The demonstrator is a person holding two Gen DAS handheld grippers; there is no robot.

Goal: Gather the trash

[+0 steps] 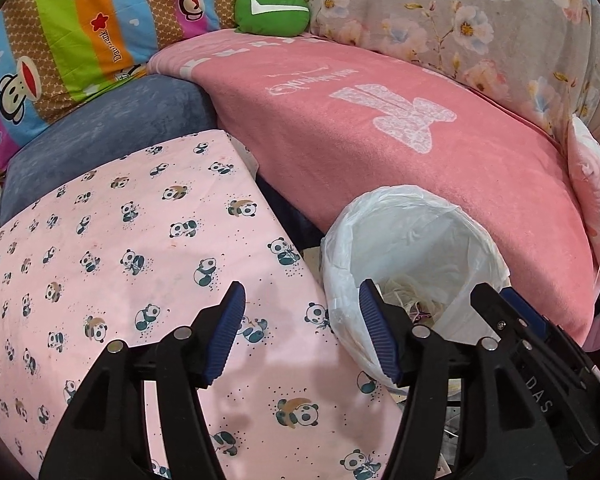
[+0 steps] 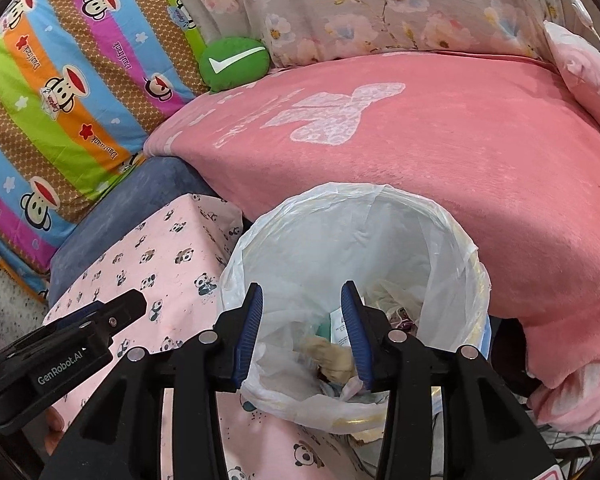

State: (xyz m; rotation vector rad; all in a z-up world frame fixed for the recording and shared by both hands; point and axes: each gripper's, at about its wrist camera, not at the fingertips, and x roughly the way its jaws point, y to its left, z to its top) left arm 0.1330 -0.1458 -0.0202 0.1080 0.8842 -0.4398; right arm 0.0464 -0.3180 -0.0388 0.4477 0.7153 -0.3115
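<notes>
Fingers wide apart over trash bin, empty

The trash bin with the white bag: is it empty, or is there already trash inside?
Not empty. In the right wrist view, the trash bin holds crumpled paper and wrappers at its bottom, well below the rim.

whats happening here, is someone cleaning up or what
A person holding two handheld grippers is collecting trash by a bed. The right gripper is open over the bin, which is lined with a white plastic bag and already holds crumpled wrappers and paper. Nothing sits between its fingers. The left gripper is also open and empty, over the panda-print cloth beside the bin. No loose trash shows on the cloth or the pink blanket.
</notes>
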